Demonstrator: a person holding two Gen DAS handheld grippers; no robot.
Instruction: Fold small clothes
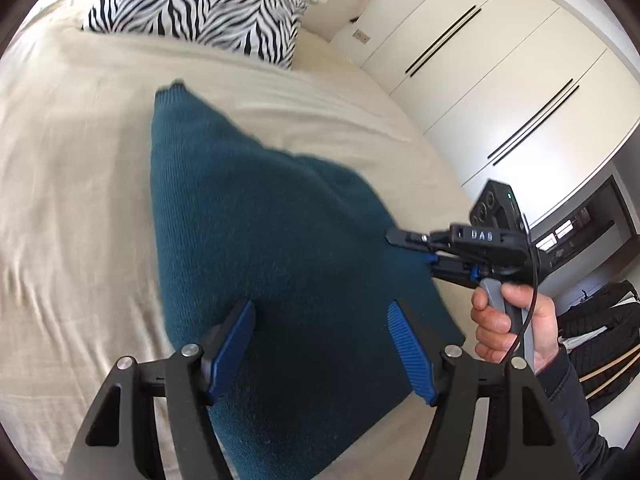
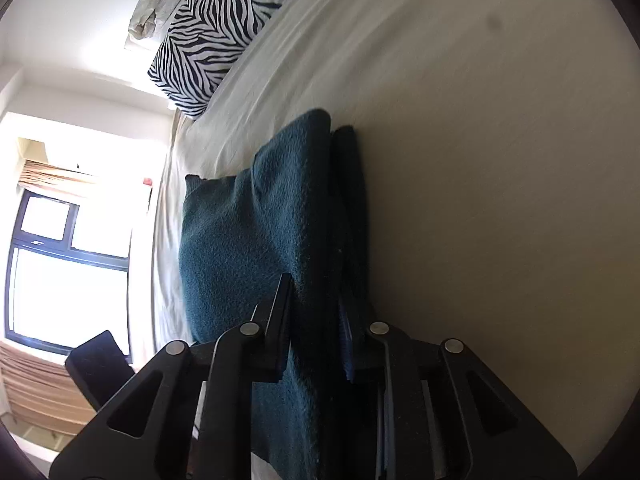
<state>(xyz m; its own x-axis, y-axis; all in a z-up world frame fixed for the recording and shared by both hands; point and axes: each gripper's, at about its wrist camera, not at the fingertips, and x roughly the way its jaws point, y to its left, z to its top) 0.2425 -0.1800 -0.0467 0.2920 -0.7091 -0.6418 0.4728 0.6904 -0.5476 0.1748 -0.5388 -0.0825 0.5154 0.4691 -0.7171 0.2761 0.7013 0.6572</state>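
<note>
A teal knit garment (image 1: 272, 240) lies on the beige bed sheet (image 1: 72, 184), one narrow end pointing toward the pillows. My left gripper (image 1: 321, 306) hovers over its near part, blue pads wide apart with nothing gripped. My right gripper (image 1: 394, 237), held by a hand (image 1: 504, 320), meets the garment's right edge. In the right wrist view a raised fold of the teal garment (image 2: 240, 248) fills the narrow gap between the right gripper's (image 2: 316, 292) fingers, which are shut on it.
A zebra-print pillow (image 1: 200, 4) sits at the head of the bed. White wardrobe doors (image 1: 500, 80) stand to the right, with dark bags (image 1: 600, 332) on the floor beside the bed. A bright window (image 2: 68, 272) lies beyond the bed's far side.
</note>
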